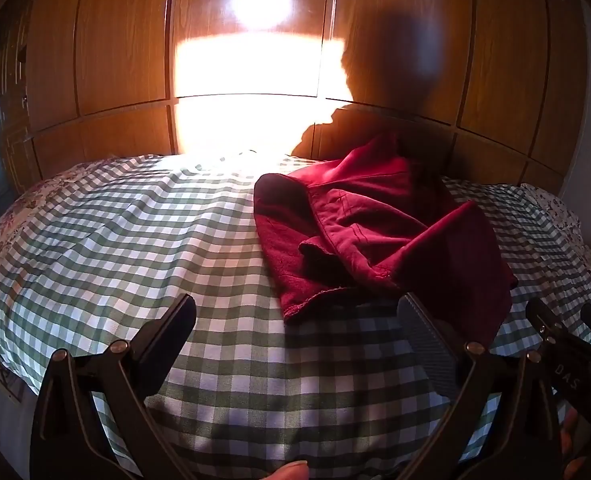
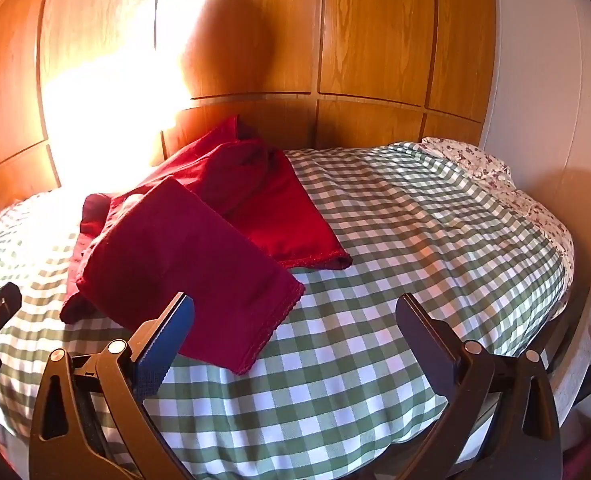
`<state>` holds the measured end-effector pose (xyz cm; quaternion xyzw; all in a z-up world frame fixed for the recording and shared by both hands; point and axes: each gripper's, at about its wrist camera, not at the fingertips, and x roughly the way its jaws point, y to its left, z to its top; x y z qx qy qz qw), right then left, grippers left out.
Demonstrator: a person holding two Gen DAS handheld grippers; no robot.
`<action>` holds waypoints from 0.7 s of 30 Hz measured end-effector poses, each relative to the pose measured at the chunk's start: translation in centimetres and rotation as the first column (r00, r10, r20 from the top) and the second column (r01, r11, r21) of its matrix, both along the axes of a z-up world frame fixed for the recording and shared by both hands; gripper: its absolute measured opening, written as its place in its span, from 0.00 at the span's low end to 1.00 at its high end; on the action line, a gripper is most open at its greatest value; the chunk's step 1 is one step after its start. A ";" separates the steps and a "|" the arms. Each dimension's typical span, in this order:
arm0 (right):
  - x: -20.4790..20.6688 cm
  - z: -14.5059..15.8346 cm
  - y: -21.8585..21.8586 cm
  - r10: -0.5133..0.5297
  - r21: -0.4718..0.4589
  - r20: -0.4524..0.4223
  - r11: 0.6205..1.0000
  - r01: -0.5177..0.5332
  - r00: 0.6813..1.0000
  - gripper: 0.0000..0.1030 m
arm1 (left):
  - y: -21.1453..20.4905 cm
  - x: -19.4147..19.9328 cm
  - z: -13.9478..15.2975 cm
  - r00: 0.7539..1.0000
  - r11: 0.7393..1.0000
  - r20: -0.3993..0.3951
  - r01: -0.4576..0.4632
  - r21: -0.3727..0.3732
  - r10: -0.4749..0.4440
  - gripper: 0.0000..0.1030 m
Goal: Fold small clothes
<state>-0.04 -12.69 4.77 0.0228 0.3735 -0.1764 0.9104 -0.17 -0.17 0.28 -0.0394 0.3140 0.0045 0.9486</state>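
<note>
A dark red garment (image 1: 375,232) lies crumpled on the green-and-white checked bed cover (image 1: 155,240), with its layers heaped unevenly. In the left wrist view it sits ahead and to the right of my left gripper (image 1: 297,316), which is wide open above bare cover; its right finger (image 1: 427,344) hangs near the cloth's front hem. In the right wrist view the red garment (image 2: 199,240) lies ahead and left of my right gripper (image 2: 295,316), also wide open with nothing between its fingers; the left finger (image 2: 167,336) overlaps the hem in the picture. Whether any finger touches the cloth is unclear.
A tall wooden panelled wardrobe (image 1: 375,40) stands right behind the bed, with a bright patch of sunlight and a person's shadow on it. A floral sheet (image 2: 475,164) shows at the bed's edges. A white wall (image 2: 543,80) rises at the right. A thumb (image 1: 287,471) shows at the bottom.
</note>
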 end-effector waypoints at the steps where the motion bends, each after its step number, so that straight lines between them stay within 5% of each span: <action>1: 0.0 0.0 0.0 0.000 -0.001 -0.002 1.000 0.000 1.000 0.97 | -0.1 0.0 0.0 1.000 1.000 0.000 -0.001 0.002 0.001 0.98; 21: 0.1 -0.4 -0.1 0.010 0.017 -0.018 1.000 -0.010 1.000 0.97 | -0.1 0.0 -0.1 1.000 1.000 -0.010 0.005 0.004 -0.004 0.98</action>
